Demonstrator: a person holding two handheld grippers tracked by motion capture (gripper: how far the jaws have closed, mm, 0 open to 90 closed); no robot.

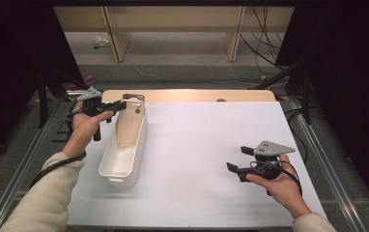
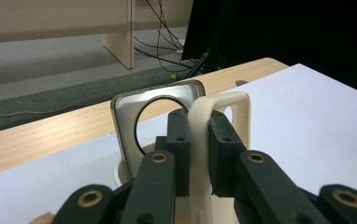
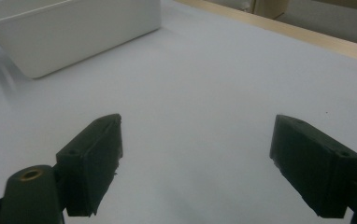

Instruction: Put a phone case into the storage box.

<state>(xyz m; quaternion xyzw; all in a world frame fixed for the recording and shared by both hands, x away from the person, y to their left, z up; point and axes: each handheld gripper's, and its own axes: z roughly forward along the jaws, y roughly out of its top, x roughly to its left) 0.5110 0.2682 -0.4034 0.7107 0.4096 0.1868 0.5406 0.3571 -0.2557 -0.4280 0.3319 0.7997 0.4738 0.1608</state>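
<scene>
A long white bin [image 1: 112,169] lies on the left part of the white table [image 1: 197,140]. A cream plastic piece [image 1: 129,128] with a loop handle [image 2: 239,100] leans inside it, its top at the bin's far end. My left gripper [image 1: 122,104] is shut on that handle, and in the left gripper view the jaws [image 2: 199,126] pinch the cream strip from both sides. Behind it stands a grey-rimmed flat panel with a black ring [image 2: 141,116]. My right gripper [image 1: 239,158] hovers open over the table's right side, with nothing between its pads [image 3: 197,154].
A wooden strip [image 1: 187,94] runs along the table's far edge. Metal rails flank the table on both sides. Cables lie on the floor beyond [image 1: 264,48]. The bin's side wall [image 3: 74,32] lies ahead of the right gripper.
</scene>
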